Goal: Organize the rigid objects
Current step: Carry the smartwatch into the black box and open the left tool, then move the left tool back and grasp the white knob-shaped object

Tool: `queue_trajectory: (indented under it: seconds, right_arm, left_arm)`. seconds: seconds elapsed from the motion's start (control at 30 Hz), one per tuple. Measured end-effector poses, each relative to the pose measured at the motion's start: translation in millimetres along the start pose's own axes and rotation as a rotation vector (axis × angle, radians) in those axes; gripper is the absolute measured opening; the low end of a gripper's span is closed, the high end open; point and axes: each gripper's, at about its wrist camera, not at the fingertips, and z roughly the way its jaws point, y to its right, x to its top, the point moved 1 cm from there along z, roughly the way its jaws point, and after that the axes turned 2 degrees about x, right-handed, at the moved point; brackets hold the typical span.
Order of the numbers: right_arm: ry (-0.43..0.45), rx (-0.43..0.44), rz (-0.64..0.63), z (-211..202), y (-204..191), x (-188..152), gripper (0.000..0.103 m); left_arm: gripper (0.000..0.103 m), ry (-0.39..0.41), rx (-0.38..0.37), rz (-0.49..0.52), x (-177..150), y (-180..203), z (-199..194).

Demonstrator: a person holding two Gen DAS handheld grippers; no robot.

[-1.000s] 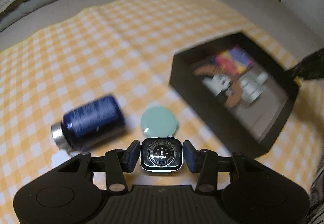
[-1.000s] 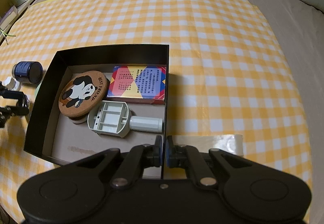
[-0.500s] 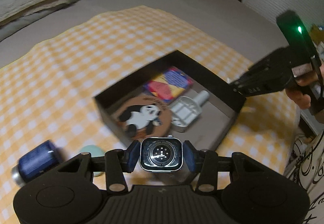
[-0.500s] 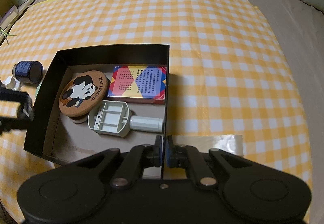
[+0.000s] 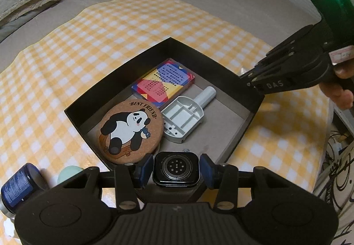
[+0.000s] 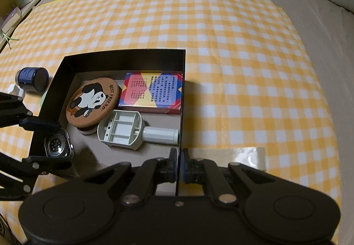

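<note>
My left gripper [image 5: 176,170] is shut on a smartwatch case [image 5: 176,170], held back side up over the near corner of the black box [image 5: 124,70]. It also shows in the right wrist view [image 6: 58,144] above the box's left wall. My right gripper [image 6: 179,164] is shut on the box's right wall [image 6: 181,99]; in the left wrist view it [image 5: 251,83] pinches the box's right corner. Inside the box lie a panda cork coaster [image 5: 130,130], a colourful card box [image 5: 162,84] and a grey plastic tool [image 5: 184,115].
The box sits on a yellow checked cloth [image 6: 221,23] over a grey bed. A dark blue jar [image 5: 18,185] lies on its side left of the box, beside a mint green round object [image 5: 68,176]. A clear tape strip [image 6: 247,154] lies by the right wall.
My left gripper has carried the watch case from beside the blue jar up and over to the box. The right gripper has stayed clamped on the box wall.
</note>
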Motion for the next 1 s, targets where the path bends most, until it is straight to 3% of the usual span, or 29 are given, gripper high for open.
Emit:
queue_trajectory:
  seconds: [0.07,0.2,0.43,0.67,1.0]
  right_arm:
    - [0.0,0.0,0.0,-0.3,0.1,-0.7,0.004]
    - [-0.003,0.003,-0.004,-0.6,-0.1,-1.3,0.004]
    - [-0.006,-0.01,-0.027,-1.4,-4.2,-4.0,0.004]
    - [-0.007,-0.009,-0.025,-0.1,-6.0,-3.9,0.004]
    - [-0.005,0.008,-0.013,-3.9,-2.3,-8.4,0.004]
  left_arm:
    - [0.048,-0.003,0.011,0.0,0.2,-0.2,2.3]
    - [0.069,-0.002,0.023,-0.008,-0.3,-1.8,2.5]
    - [0.082,0.026,0.035,-0.017,-0.6,-2.7,-3.9]
    - [0.103,0.064,0.053,-0.027,-1.2,-2.4,-12.1]
    - [0.103,0.159,0.113,-0.097,-9.4,-19.5,-41.4]
